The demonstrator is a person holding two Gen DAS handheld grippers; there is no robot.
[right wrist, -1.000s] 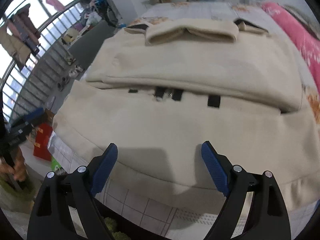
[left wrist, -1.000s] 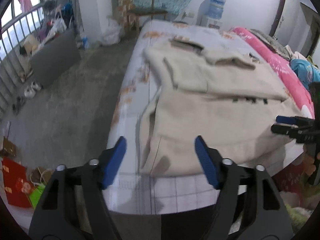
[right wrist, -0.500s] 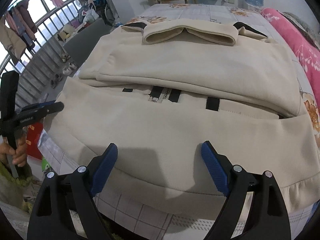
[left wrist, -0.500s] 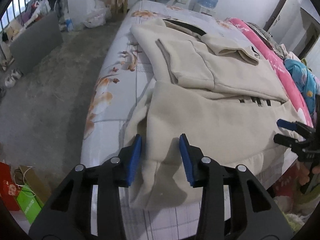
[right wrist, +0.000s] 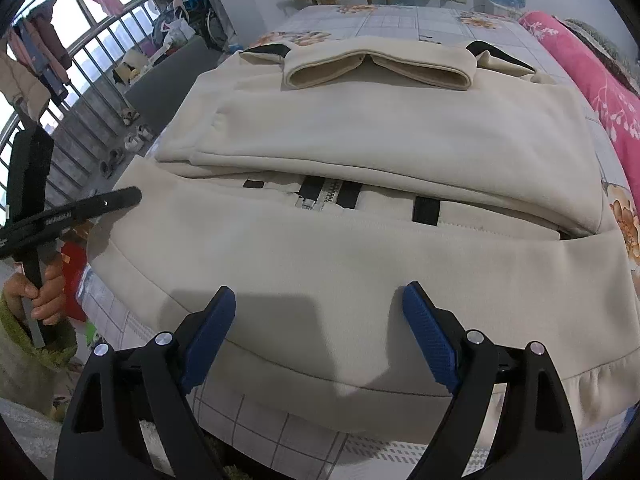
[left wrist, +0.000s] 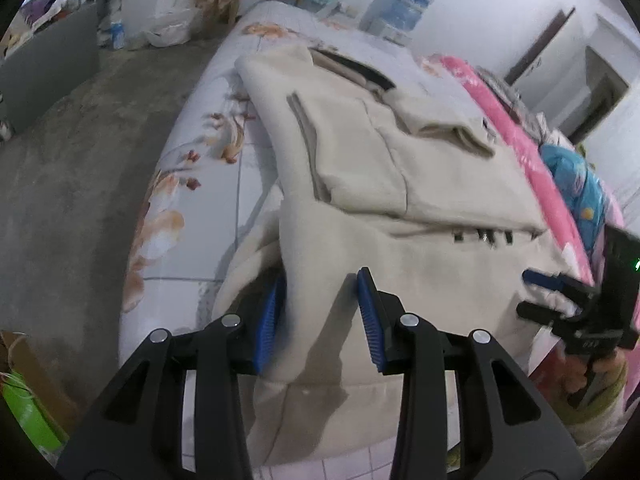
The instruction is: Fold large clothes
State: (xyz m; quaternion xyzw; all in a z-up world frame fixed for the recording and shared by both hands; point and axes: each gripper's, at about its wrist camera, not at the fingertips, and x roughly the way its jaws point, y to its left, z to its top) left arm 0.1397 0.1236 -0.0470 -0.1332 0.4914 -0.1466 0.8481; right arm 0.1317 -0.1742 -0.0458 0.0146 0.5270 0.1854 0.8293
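Currently the left gripper [left wrist: 322,320] straddles the near left corner of the cream hooded jacket [left wrist: 400,248] spread on the bed [left wrist: 192,200]; its jaws have just been closing, with a raised fold of hem between them, though whether the pads press it cannot be told. The right gripper [right wrist: 318,336] hangs released above the near hem, nothing between its fingers. Judged step: securing both hem corners for a fold away from the grippers; the next move calls for the right gripper to descend and pinch. Only the right wrist view shows the zipper [right wrist: 320,198] and the hand [right wrist: 40,288] on the left tool.
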